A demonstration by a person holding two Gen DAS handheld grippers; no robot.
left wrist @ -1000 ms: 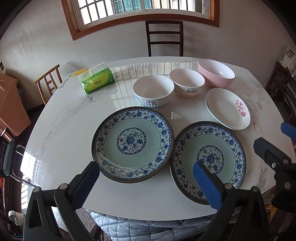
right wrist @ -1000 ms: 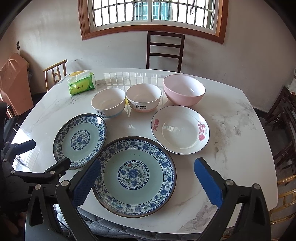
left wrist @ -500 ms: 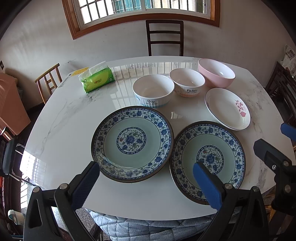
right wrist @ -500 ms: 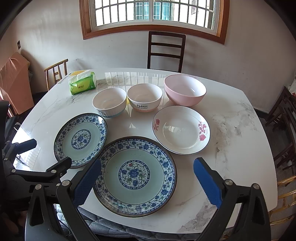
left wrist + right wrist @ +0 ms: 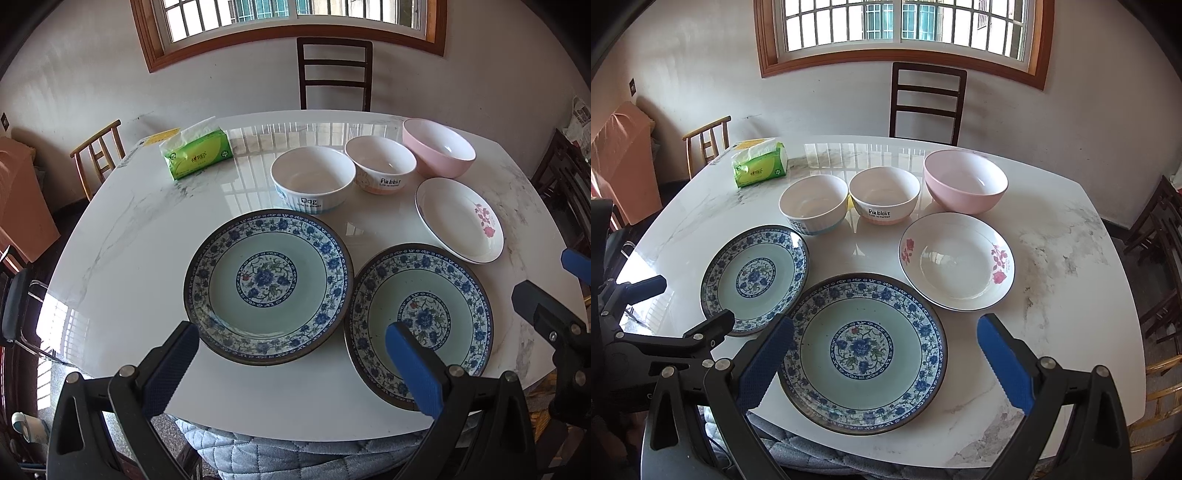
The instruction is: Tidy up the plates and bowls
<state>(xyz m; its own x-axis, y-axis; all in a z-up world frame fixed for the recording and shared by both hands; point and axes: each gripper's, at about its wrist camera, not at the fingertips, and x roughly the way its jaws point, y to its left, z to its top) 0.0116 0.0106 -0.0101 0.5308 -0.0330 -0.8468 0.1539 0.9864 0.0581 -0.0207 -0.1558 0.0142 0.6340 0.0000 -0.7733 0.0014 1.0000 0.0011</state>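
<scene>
Two hand-held grippers hover at the near edge of a marble table [image 5: 122, 236] set with six pieces of crockery, none of them stacked. Over the past second almost nothing has changed: the dishes lie where they lay, and both views have crept only slightly nearer, which suggests the organizing has not yet begun and the person is lining up a first grasp.

The left gripper [image 5: 293, 363], jaws spread wide and holding nothing, frames the near rim of the left blue-patterned plate [image 5: 266, 286]. The right gripper [image 5: 885, 356], likewise spread and empty, brackets the right blue-patterned plate [image 5: 862, 352], which overhangs the table's near edge a little. The two plates lie just beside each other, rims nearly touching.

Farther back sit the white floral plate [image 5: 956, 260], the "Dog" bowl [image 5: 313, 184], the "Rabbit" bowl [image 5: 884, 195] and the larger pink bowl [image 5: 964, 181], the two lettered bowls close together (whether they touch cannot be told). A green tissue pack [image 5: 197, 157] rests at the far left corner.

All plates lie flat, faces up; all bowls stand upright, mouths up. Being round, none has a long axis to align, so any rim approach should serve.
</scene>
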